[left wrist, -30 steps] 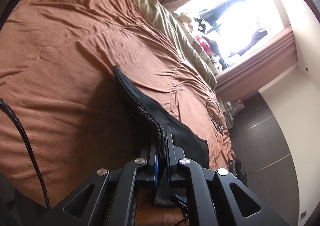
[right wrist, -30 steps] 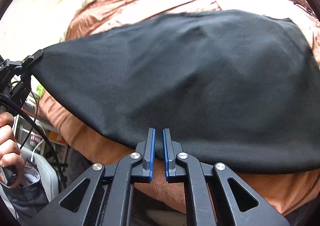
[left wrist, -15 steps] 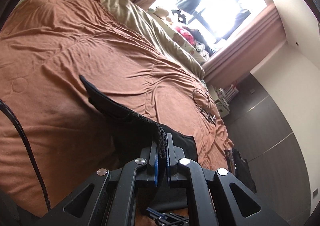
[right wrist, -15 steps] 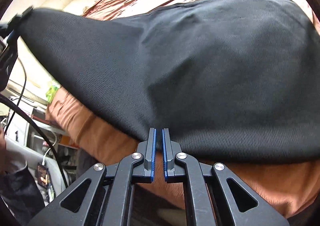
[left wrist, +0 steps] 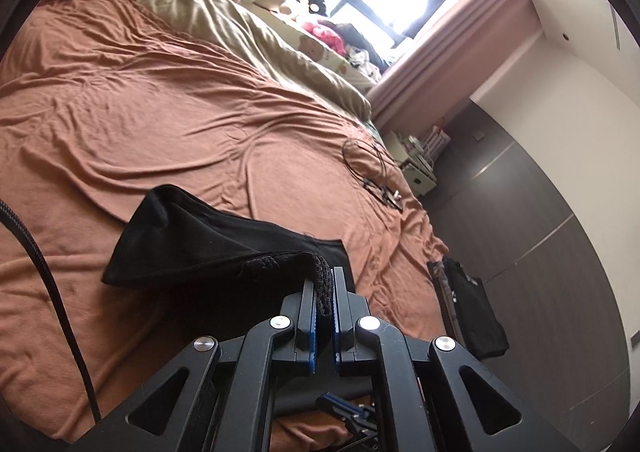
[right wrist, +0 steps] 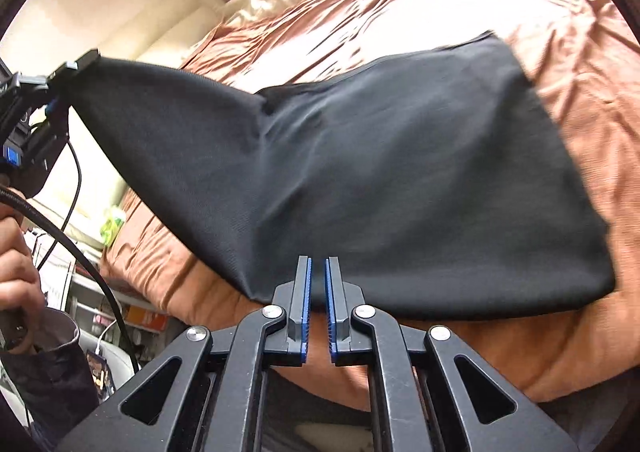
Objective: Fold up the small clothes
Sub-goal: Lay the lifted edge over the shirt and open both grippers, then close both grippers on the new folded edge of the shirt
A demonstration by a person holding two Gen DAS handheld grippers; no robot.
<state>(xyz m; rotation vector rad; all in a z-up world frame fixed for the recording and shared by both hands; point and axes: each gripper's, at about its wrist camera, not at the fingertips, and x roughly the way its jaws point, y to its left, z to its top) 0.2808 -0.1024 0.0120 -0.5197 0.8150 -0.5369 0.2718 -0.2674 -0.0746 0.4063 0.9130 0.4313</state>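
A small black garment (right wrist: 380, 172) lies on the brown bedspread (right wrist: 580, 52), with one corner lifted up to the left. My left gripper (left wrist: 324, 288) is shut on the garment's knitted edge (left wrist: 320, 276) and holds that corner in the air; it also shows in the right wrist view (right wrist: 76, 62) at the far left. The lifted part (left wrist: 192, 240) drapes back onto the bed. My right gripper (right wrist: 316, 272) is at the garment's near hem, jaws nearly closed with a narrow gap and nothing between them.
Beige pillows (left wrist: 248, 32) and soft toys (left wrist: 320, 28) lie at the head of the bed under the window. A coiled cable (left wrist: 372, 168) lies on the bedspread. A dark bag (left wrist: 468, 308) stands on the floor by the wardrobe. My hand (right wrist: 16, 276) and a cable are at left.
My left gripper has carried the garment corner upward and across, so the fabric now folds over. My right gripper has pulled back slightly; more of the garment's far edge lies flat.
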